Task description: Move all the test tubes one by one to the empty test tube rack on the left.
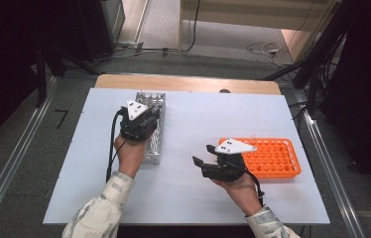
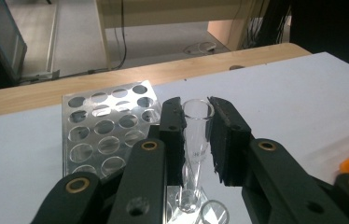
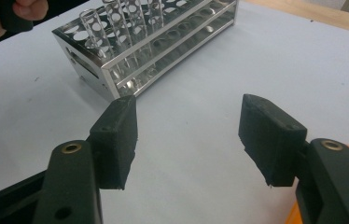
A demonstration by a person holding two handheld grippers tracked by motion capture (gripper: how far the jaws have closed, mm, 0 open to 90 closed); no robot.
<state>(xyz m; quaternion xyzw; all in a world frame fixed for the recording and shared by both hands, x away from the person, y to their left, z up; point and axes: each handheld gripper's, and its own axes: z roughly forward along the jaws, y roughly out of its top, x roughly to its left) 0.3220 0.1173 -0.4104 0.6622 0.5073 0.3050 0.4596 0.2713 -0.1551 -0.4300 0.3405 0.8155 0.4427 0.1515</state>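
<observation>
1. Currently the left gripper [image 2: 196,140] is clamped on a clear glass test tube [image 2: 196,135], its two black jaws pressing the tube just below the open rim. The tube stands nearly upright over the metal rack [image 2: 102,126], with its rounded bottom low among the holes at the rack's near end. In the high view this gripper [image 1: 141,124] sits over the rack [image 1: 152,130] at the left of the white table [image 1: 198,198].

2. Glass could crack if the squeeze tightens, since the pads bear on a thin wall close to the lip.

3. A tilted pull would likely jam the tube against a hole's edge. That could drag the light rack along or tip it, rattling the other tubes [image 3: 116,23] standing in it.

4. Smooth glass may also slip down between the pads, because the hold is high on the tube and most of its length hangs below.

5. The right gripper [image 3: 189,135] waits with jaws wide apart and nothing between them, low above bare table between the metal rack and the orange rack [image 1: 273,157]. A handover attempted from there would risk a collision of jaws, or a dropped tube if the release comes too early.

6. Trailing cable [image 1: 111,144] by the left hand might snag on the rack's corner.
</observation>
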